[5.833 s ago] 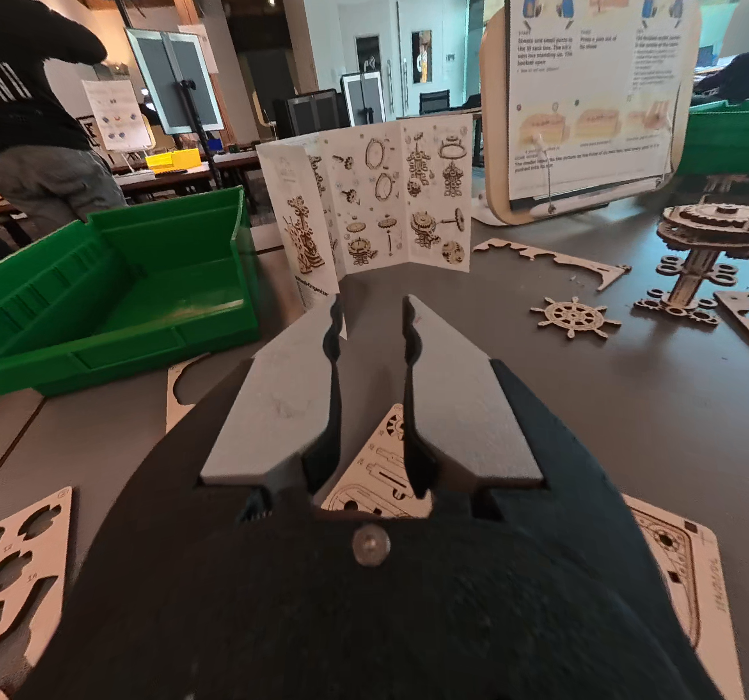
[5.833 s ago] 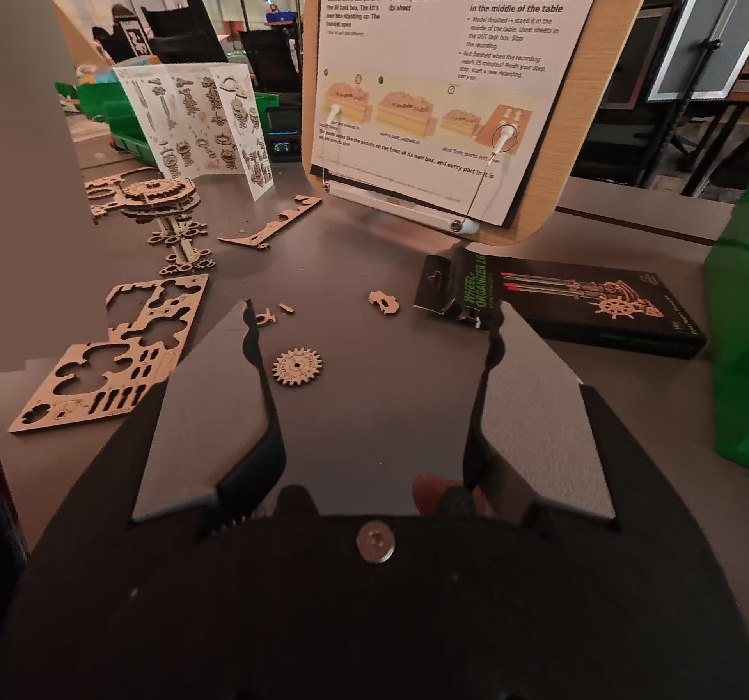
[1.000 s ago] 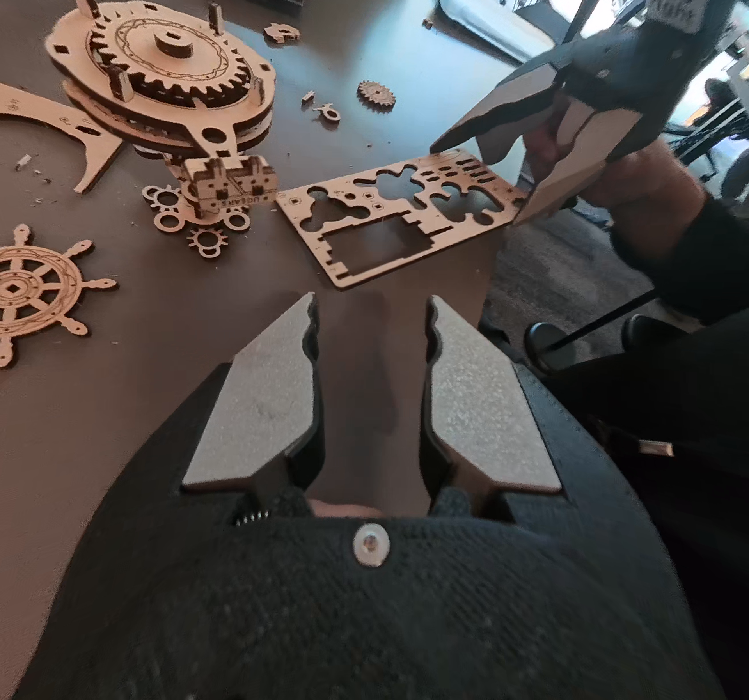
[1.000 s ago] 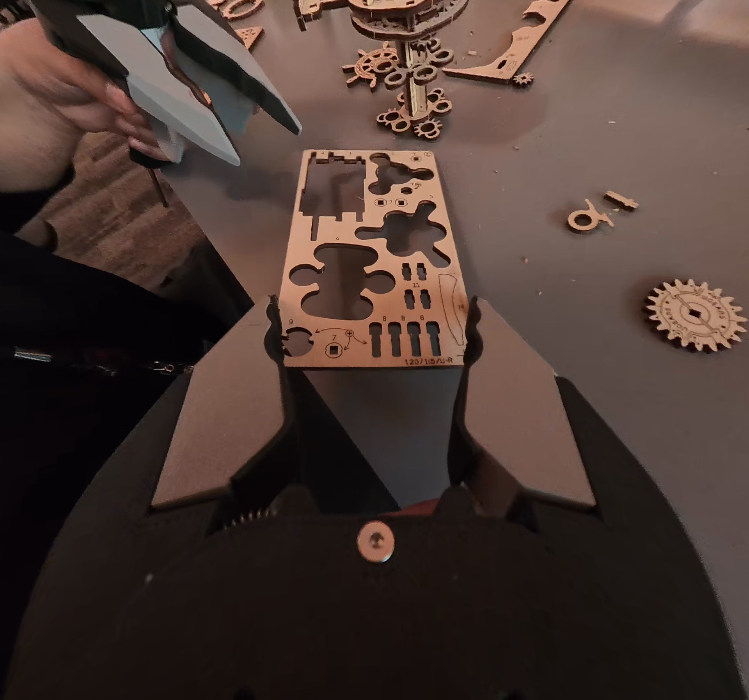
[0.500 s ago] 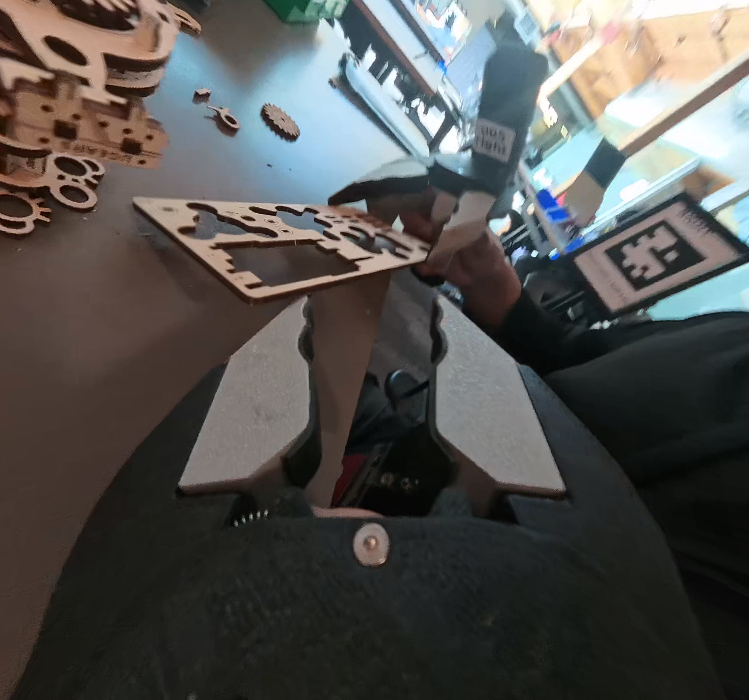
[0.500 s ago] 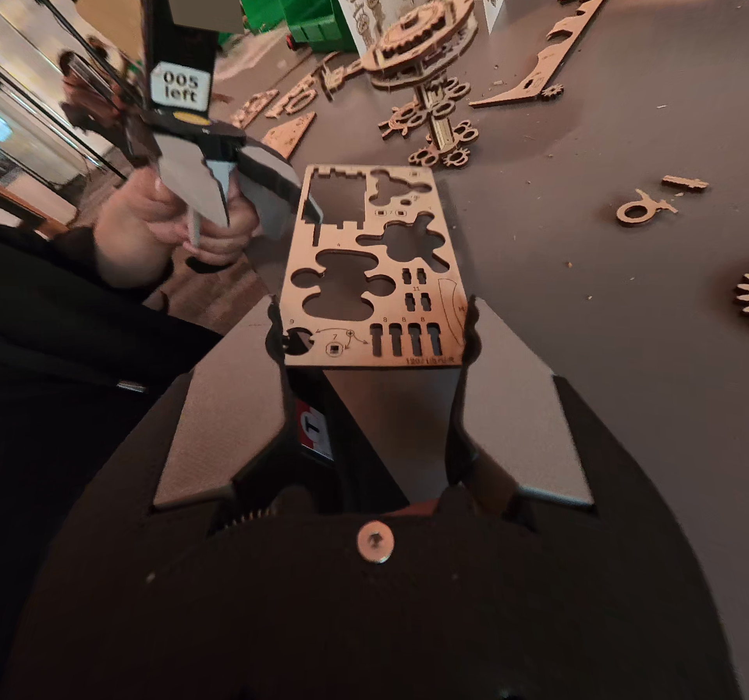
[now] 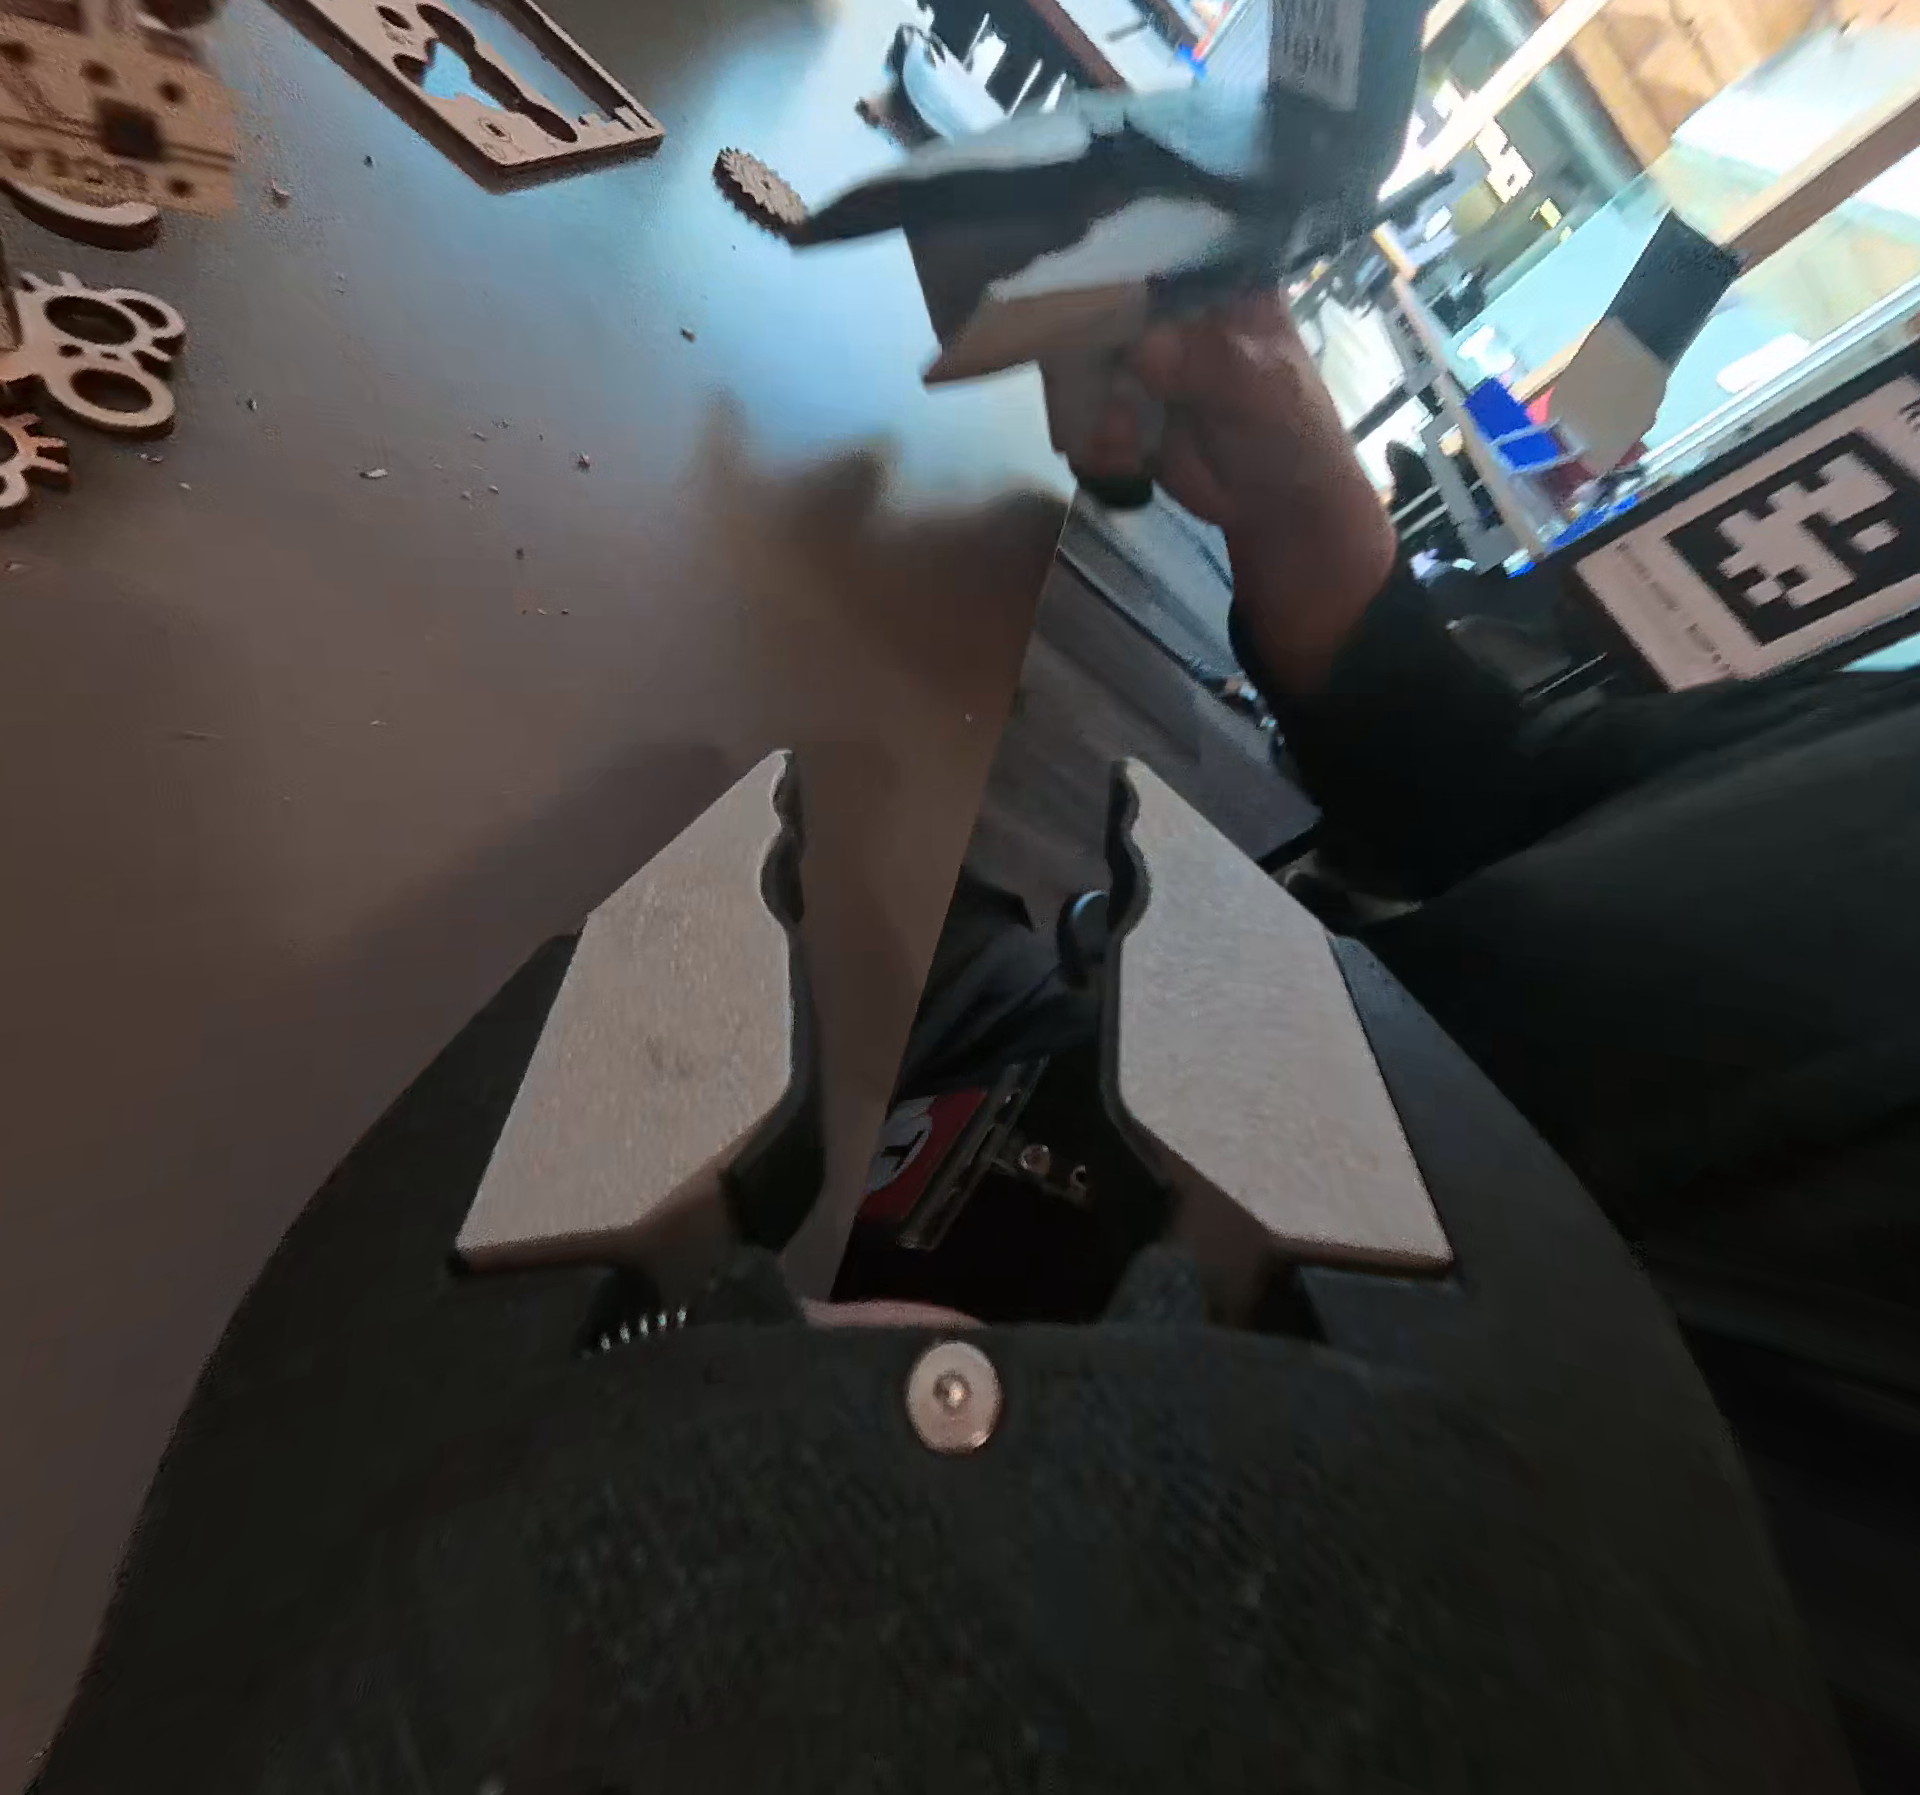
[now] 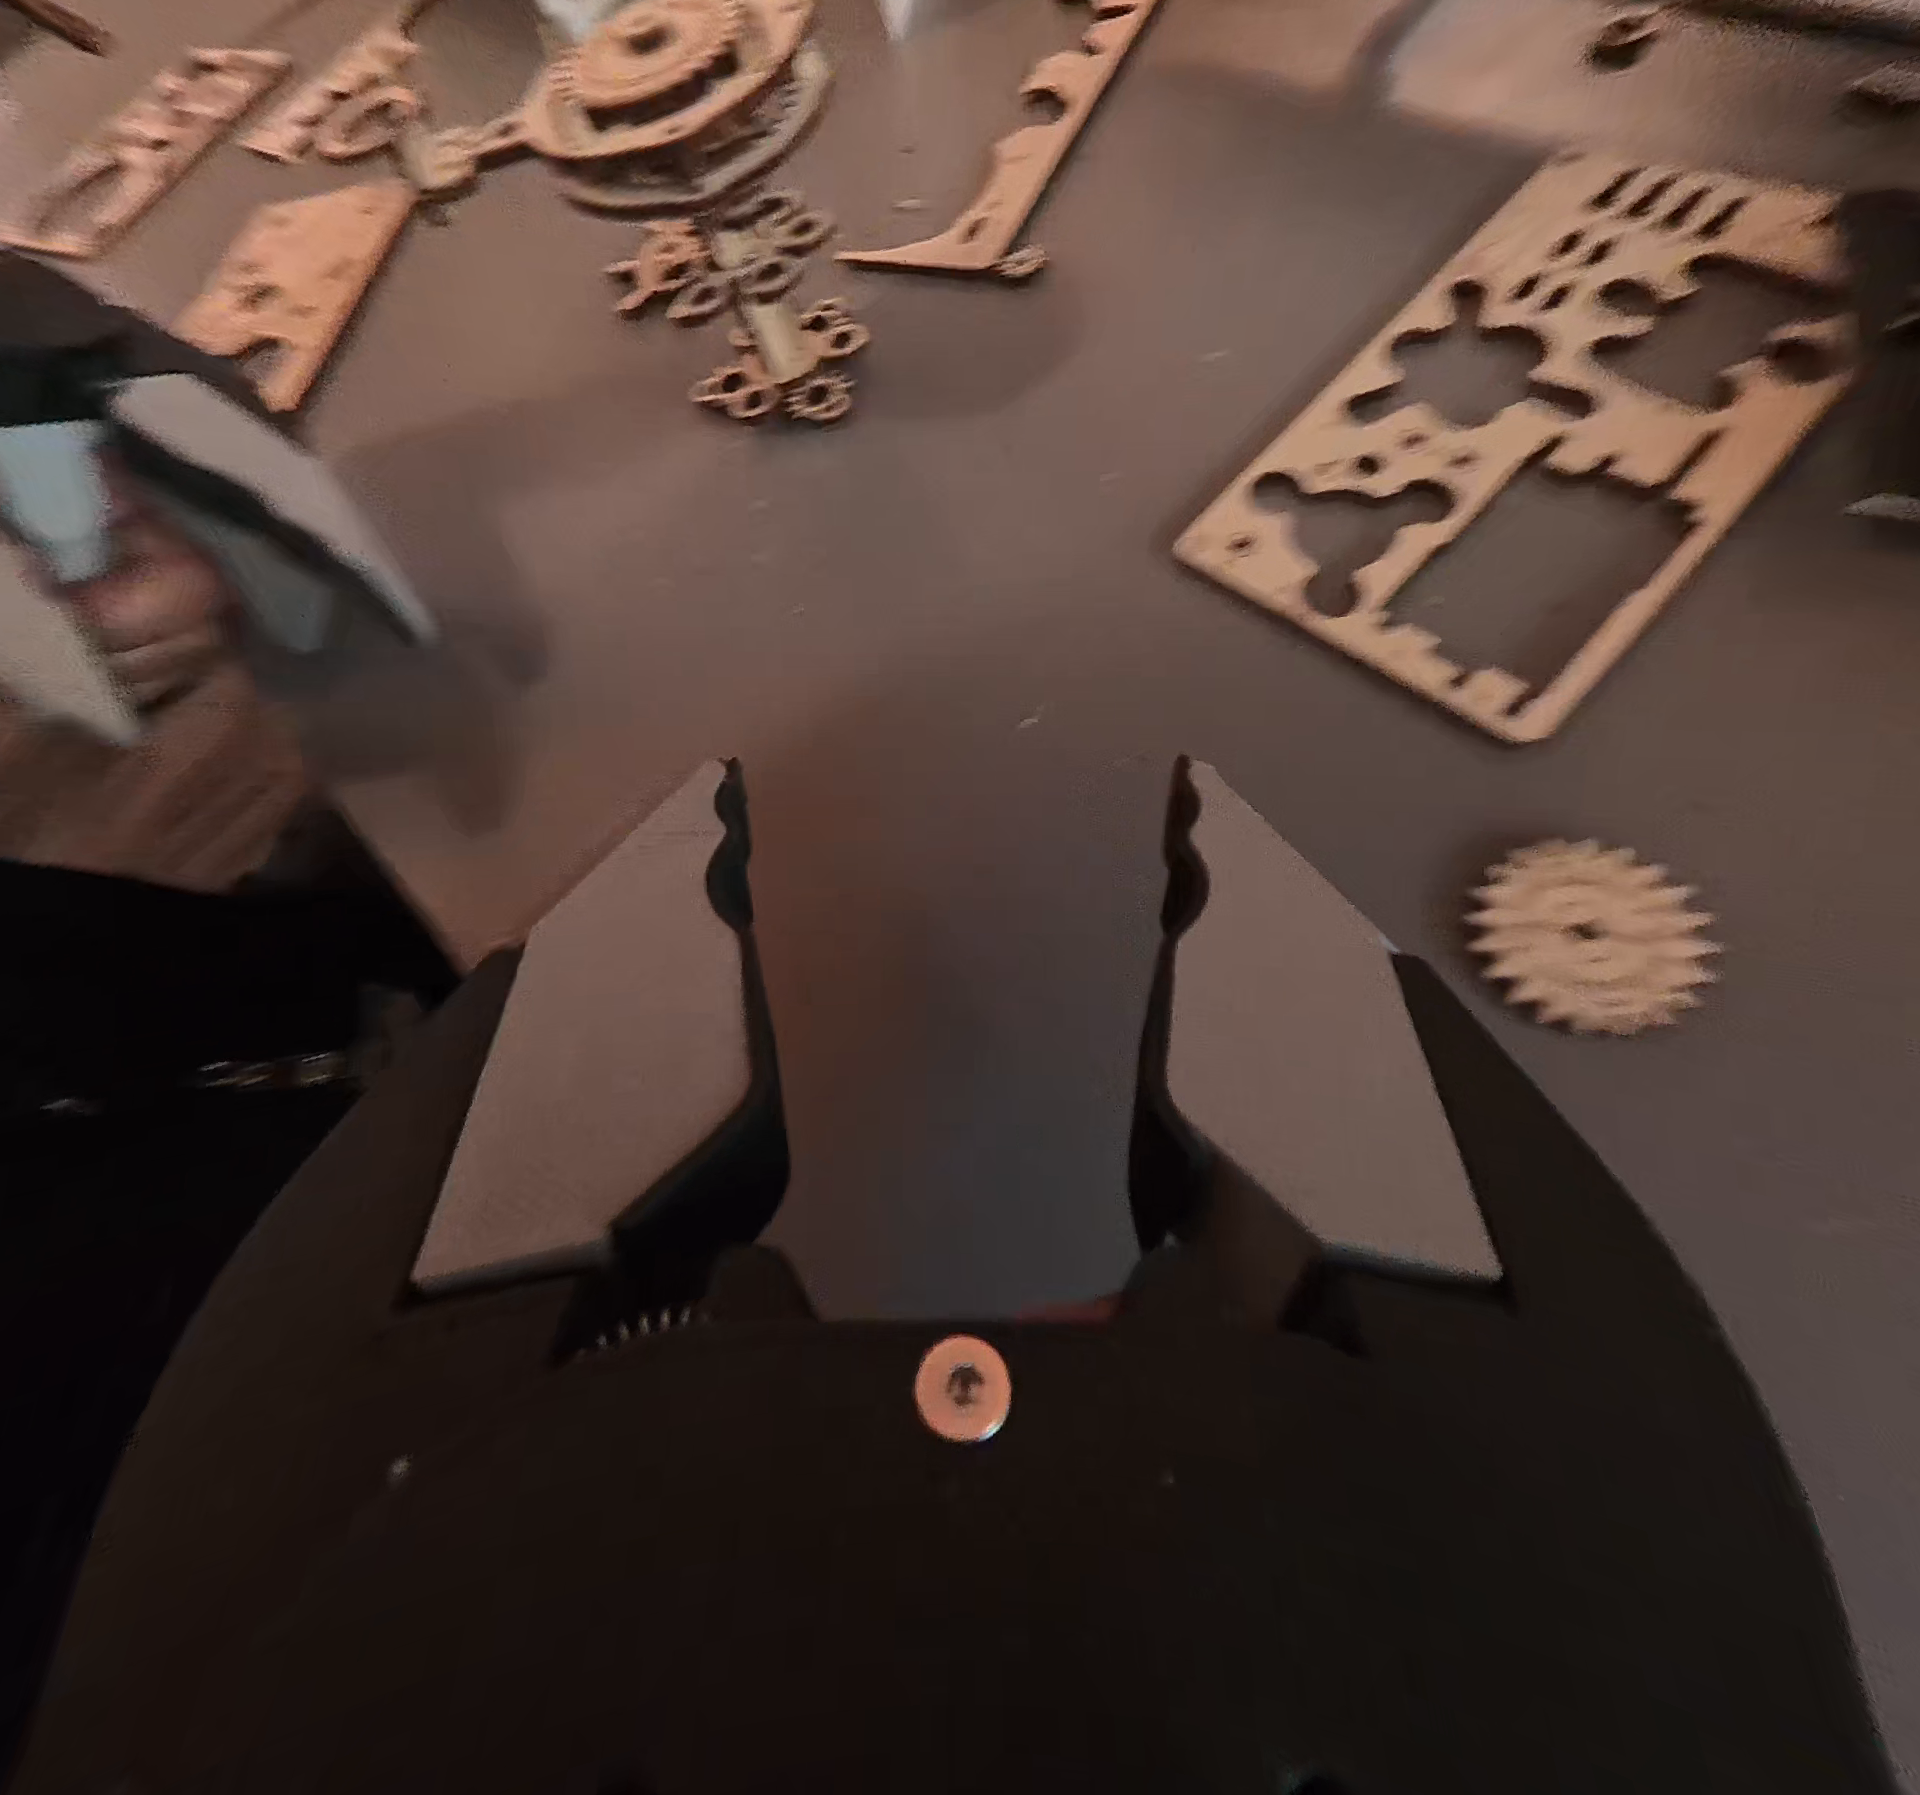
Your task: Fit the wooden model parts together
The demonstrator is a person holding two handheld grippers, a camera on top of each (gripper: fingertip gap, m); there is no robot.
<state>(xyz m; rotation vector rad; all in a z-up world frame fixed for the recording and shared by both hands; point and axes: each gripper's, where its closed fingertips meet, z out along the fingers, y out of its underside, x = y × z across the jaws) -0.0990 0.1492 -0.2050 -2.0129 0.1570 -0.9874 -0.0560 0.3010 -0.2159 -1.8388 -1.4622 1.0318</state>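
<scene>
We hold both hand-held grippers released: the left hand-held gripper (image 7: 951, 789) and right hand-held gripper (image 8: 956, 789) grasp nothing; the punched wooden sheet (image 8: 1538, 426) lies flat on the worktop (image 8: 935, 550), far right.

table (image 7: 436, 602): dark grey | windows (image 7: 1766, 176): bright, blurred | floor (image 7: 1132, 706): possibly carpet

Left gripper (image 7: 951, 779) gaping empty over table (image 7: 416, 602) edge; cut-out wooden sheet (image 7: 447, 31) flat near far edge.
</scene>
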